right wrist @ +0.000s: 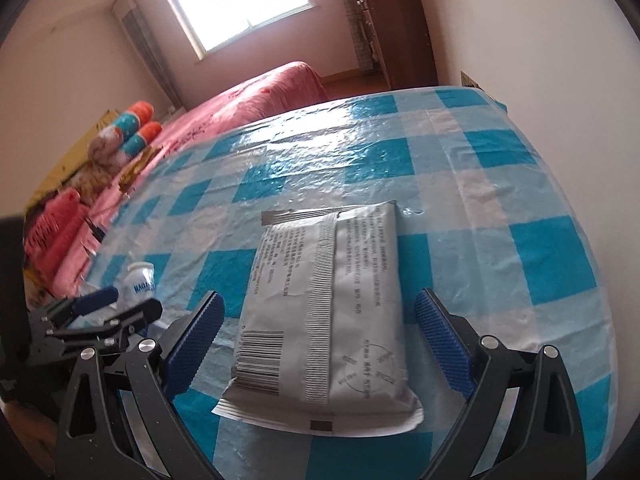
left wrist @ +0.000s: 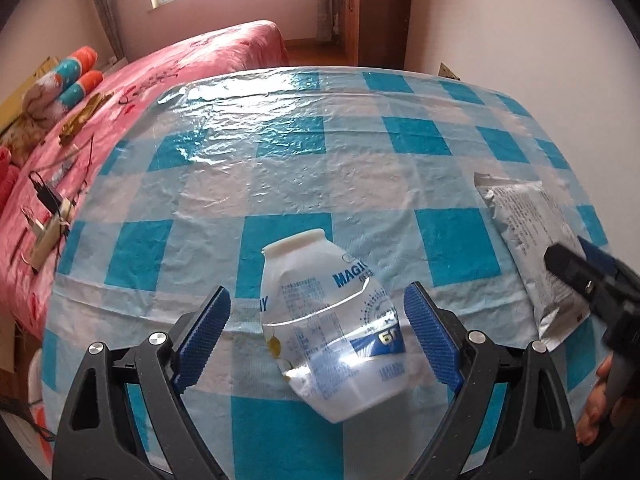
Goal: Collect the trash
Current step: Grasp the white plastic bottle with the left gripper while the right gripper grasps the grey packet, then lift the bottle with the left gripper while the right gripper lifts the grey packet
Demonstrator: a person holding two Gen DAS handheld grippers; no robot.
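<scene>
The left gripper (left wrist: pixel 318 332) is hovering low over a table (left wrist: pixel 360 152) covered in a blue-and-white checked plastic cloth, its jaws spread wide with a crushed bottle (left wrist: pixel 328 332) lying between them. The bottle is resting on its side, its white neck pointing away from the gripper, and the blue pads (left wrist: pixel 208 336) are standing clear of it on both sides, so nothing is being held. To the right on the same cloth, a silver pouch (left wrist: pixel 528 248) is lying flat, with the tip of the right gripper showing over its near end. In the right wrist view, the right gripper (right wrist: pixel 318 340) is likewise gaping wide, its pads (right wrist: pixel 196 344) flanking the pouch (right wrist: pixel 324 320) without touching it; the pouch is lying seam side up, barcode toward the camera, its near end close to the table's near edge. The bottle (right wrist: pixel 138 284) and the left gripper (right wrist: pixel 108 308) are showing at the left of that view, well apart from the pouch. Beyond the table, a bed (left wrist: pixel 160 68) with a pink cover is carrying pillows (left wrist: pixel 72 76) and small clutter. A window (right wrist: pixel 240 0) is glowing on the far wall beside a wooden cabinet (right wrist: pixel 404 24).
</scene>
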